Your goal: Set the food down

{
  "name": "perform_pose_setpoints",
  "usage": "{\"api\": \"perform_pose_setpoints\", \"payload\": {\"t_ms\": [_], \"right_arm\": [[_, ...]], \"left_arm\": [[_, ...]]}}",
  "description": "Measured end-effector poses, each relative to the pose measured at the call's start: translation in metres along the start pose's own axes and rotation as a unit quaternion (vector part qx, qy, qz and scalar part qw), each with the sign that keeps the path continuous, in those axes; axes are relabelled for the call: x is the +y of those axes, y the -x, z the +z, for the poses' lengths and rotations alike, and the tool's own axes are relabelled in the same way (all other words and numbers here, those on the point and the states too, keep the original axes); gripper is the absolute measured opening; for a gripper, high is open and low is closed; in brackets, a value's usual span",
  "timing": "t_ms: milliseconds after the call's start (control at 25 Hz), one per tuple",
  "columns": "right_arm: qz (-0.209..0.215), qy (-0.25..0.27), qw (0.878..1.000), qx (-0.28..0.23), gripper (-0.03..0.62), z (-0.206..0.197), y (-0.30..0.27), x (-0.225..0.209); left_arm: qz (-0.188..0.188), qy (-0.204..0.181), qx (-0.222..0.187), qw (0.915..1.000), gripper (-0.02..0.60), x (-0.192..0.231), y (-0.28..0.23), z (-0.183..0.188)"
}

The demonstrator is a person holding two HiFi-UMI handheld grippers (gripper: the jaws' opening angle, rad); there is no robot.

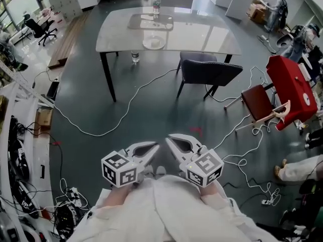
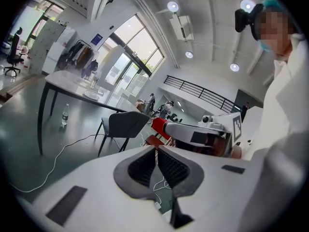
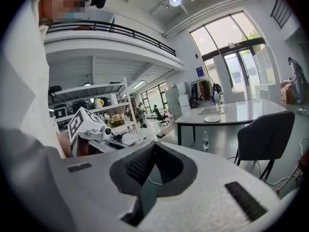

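Head view is showing the left gripper (image 1: 154, 147) and right gripper (image 1: 170, 139) both closing on nothing, well apart from the table (image 1: 202, 34). No food is showing clearly; its plate (image 1: 153, 43) is probably handling stiff and breakable, best pinched at the rim.

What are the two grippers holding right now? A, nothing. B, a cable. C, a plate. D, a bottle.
A: the left gripper and the right gripper each have their jaws together with nothing between them, and the plate sits far off on the table.
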State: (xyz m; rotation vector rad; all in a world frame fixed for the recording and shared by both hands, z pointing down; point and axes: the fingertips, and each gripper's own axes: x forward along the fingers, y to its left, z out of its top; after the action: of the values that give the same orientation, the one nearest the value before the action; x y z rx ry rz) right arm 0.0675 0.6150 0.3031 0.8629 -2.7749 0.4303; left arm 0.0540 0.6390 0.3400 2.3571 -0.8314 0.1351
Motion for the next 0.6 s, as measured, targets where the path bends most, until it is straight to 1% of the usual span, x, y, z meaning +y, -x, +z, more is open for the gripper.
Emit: {"api": "perform_pose_setpoints", "payload": {"t_ms": [120,400,600], "right_arm": [[-0.017,-0.022,1.0,-0.002,0.002,-0.002,0.0,-0.011],[-0.011,-0.03,0.999,0.028,0.002,-0.022,0.001,-0.023],[-0.011,-0.028,0.999,0.025,0.002,-0.027,0.006,-0.035]], "left_arm": [[-0.002,0.008,0.003,1.0,0.026,-0.001,-0.005,-0.003],[-0.001,0.018,-0.003,0.9998,0.026,-0.003,-0.019,-0.003],[0.002,0.02,0.004,0.9998,0.026,-0.006,-0.03,-0.011]]}}
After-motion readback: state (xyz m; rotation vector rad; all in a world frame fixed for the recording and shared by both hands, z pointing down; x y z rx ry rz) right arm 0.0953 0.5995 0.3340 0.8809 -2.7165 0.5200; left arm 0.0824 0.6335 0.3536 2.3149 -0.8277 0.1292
